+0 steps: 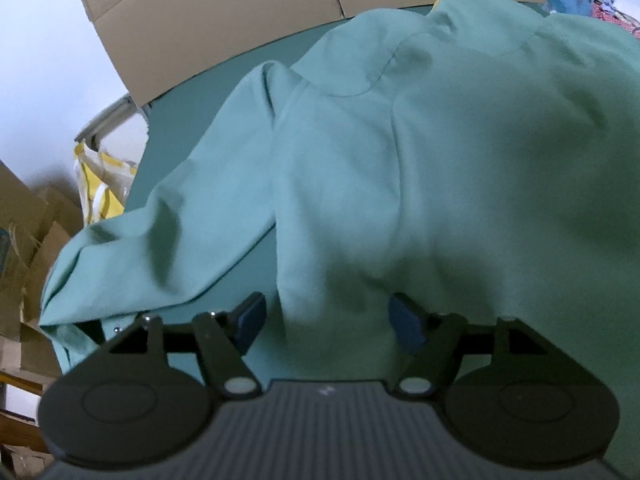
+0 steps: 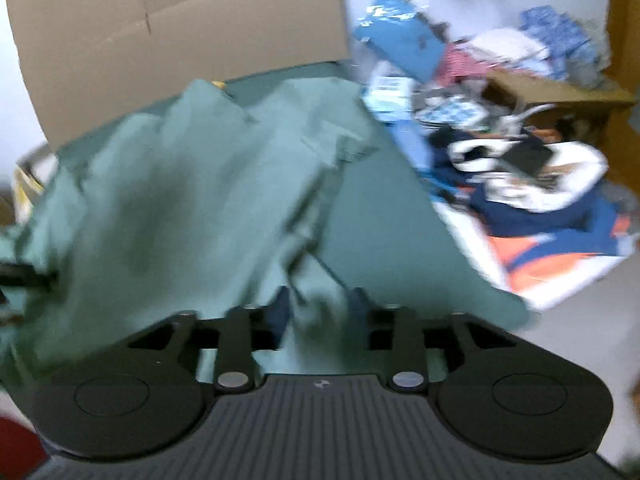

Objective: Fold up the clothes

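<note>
A pale green long-sleeved garment [image 1: 440, 160] lies spread on a teal table top [image 1: 208, 92], collar at the far side, one sleeve [image 1: 160, 232] trailing toward the near left edge. My left gripper [image 1: 327, 320] is open and wide over the garment's near hem, which lies loose between the blue pads [image 1: 250, 318]. The right wrist view is motion-blurred. There the same garment [image 2: 180, 200] is rumpled, and a fold of it rises between the fingers of my right gripper [image 2: 319, 306], which stands partly open at the cloth's near right corner.
A large cardboard box [image 1: 220, 12] stands behind the table [image 2: 380, 220]. A heap of mixed clothes [image 2: 520, 180] lies on the floor to the right. A yellow and white bag [image 1: 100, 184] and brown cartons [image 1: 24, 240] sit off the left edge.
</note>
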Motion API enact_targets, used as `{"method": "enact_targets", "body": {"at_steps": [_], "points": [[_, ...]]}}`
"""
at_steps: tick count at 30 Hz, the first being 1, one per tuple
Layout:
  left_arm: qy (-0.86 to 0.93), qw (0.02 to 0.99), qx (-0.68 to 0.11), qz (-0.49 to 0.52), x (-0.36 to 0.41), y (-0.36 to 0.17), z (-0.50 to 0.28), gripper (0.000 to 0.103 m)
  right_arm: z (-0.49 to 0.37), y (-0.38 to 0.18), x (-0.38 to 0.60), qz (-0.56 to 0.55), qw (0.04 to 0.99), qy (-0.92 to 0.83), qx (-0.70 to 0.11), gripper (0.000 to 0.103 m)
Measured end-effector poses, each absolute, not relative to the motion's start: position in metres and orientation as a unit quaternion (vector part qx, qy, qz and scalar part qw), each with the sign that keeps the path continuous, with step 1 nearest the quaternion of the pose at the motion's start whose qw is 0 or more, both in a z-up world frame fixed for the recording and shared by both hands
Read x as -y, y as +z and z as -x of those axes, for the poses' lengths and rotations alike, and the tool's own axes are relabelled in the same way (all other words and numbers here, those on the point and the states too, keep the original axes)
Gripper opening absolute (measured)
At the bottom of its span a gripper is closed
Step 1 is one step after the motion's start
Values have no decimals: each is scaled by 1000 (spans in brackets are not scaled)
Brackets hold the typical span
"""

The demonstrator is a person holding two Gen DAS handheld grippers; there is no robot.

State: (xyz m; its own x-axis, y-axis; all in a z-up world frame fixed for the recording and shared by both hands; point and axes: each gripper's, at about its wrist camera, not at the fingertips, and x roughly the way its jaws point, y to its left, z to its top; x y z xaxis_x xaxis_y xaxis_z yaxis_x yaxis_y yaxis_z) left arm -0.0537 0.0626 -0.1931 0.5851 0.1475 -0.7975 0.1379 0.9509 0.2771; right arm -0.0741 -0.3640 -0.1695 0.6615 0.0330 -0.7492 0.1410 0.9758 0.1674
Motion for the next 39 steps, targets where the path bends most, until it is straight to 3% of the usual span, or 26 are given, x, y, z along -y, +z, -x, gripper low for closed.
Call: {"method": "enact_targets", "body": {"at_steps": [4, 6, 7, 8, 11, 14, 18, 24, 31, 36, 39], "points": [[21, 877, -458, -143, -63, -193, 55, 76, 31, -197, 359, -122, 890, -1, -439, 52], [32, 877, -461, -135, -62, -192, 56, 76, 16, -205, 360, -142, 881, 19, -451, 35], [38, 876, -461, -136, -60, -192, 56, 76, 12, -206, 358, -145, 879, 32, -454, 13], [44, 876, -461, -136, -58, -192, 56, 76, 9, -206, 355, -138, 877, 42, -458, 7], [60, 875, -463, -130, -54, -190, 55, 77, 3, -199, 347, -89, 881, 64, -460, 3], [74, 874, -465, -122, -52, -186, 55, 89, 9, -187, 354, -60, 882, 64, -463, 0], [88, 875, -465, -104, -47, -173, 50, 101, 28, -180, 383, -60, 865, 41, -497, 0], [105, 873, -471, -75, -27, -155, 22, 103, 21, -176, 393, -42, 865, 50, -497, 4], [102, 886, -450, -51, 5, -116, 0, 103, -20, -132, 418, -61, 925, 33, -375, 37], [111, 891, -438, -43, 22, -98, -2, 103, -50, -131, 380, -6, 937, 91, -336, 37], [117, 895, -431, -23, 23, -89, 2, 103, -62, -138, 354, 10, 938, 121, -326, 48]]}}
